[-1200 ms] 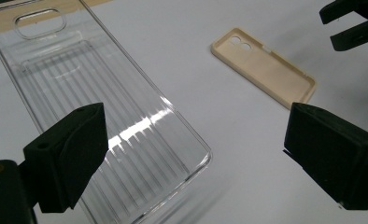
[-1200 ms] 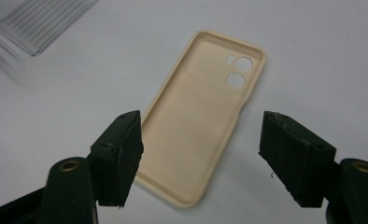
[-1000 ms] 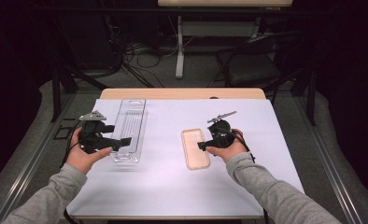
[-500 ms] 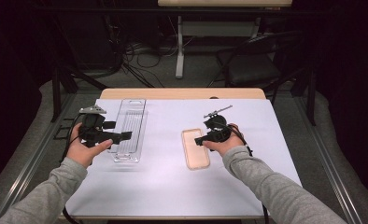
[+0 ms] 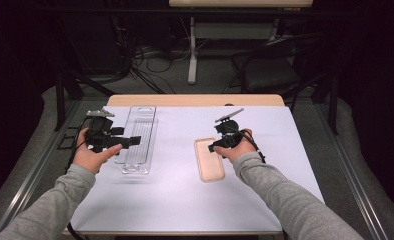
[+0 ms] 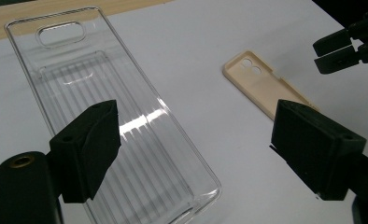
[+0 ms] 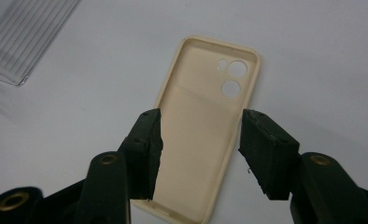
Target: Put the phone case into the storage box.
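With both tongs apart and nothing held, I judge the step in hand to be the approach to a grasp on each phone case. Right tongs (image 7: 198, 154): jaws spread, poised above the near end of the beige case (image 7: 205, 135), one jaw over each long edge. The case lies flat on the white counter (image 7: 322, 56), hollow side up, camera holes at the far end. To do this well I should keep the jaws square across the case, lower until the pads bracket the side walls, then close gently; the walls look thin and soft, so a hard squeeze would likely bow them and let the case pop out.

Left tongs (image 6: 196, 154): jaws wide apart, hovering over the near right corner of the clear case (image 6: 112, 116), left jaw above its ribbed back, right jaw out over bare counter. A clear rim is hard to read under glare, so I would shift left to centre it before closing.

From the high view, the left tongs (image 5: 135, 141) sit at the clear case (image 5: 137, 140), the right tongs (image 5: 212, 148) at the far end of the beige case (image 5: 210, 162); the two cases lie well apart, roughly parallel.
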`<state>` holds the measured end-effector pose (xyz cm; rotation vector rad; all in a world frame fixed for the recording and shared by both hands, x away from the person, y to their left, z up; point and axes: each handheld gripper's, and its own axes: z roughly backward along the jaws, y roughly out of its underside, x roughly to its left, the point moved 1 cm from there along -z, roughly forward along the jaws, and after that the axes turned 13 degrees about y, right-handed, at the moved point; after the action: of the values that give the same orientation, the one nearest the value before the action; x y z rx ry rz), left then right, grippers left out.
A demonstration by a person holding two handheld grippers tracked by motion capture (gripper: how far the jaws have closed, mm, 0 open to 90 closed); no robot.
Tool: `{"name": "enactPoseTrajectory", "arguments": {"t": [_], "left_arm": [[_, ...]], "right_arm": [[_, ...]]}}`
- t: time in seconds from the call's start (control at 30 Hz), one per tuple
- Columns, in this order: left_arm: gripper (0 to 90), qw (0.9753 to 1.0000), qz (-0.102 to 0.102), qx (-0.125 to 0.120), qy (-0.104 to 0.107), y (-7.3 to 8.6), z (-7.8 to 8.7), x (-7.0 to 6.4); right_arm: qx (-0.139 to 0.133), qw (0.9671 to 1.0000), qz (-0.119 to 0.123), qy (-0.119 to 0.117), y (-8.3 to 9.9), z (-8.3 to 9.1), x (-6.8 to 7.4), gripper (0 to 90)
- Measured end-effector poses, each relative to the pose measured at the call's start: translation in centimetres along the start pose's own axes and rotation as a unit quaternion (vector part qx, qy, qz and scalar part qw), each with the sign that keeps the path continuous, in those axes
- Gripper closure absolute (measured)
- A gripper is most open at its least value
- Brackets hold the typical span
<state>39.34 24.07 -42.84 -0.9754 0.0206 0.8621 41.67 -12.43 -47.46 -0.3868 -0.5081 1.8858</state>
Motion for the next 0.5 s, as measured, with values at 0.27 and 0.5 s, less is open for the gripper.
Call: {"name": "enactPoseTrajectory", "arguments": {"t": [0.27, 0.5], "left_arm": [[15.7, 1.0000, 0.004, -0.001, 0.001, -0.4, -0.1, 0.2], [15.7, 1.0000, 0.002, 0.003, 0.001, -0.4, -0.5, 0.2]], "right_arm": [[0.011, 0.9998, -0.015, -0.004, -0.6, -1.1, -0.3, 52.8], [0.038, 0.9987, -0.030, 0.015, -0.6, -2.0, -0.3, 56.4]]}}
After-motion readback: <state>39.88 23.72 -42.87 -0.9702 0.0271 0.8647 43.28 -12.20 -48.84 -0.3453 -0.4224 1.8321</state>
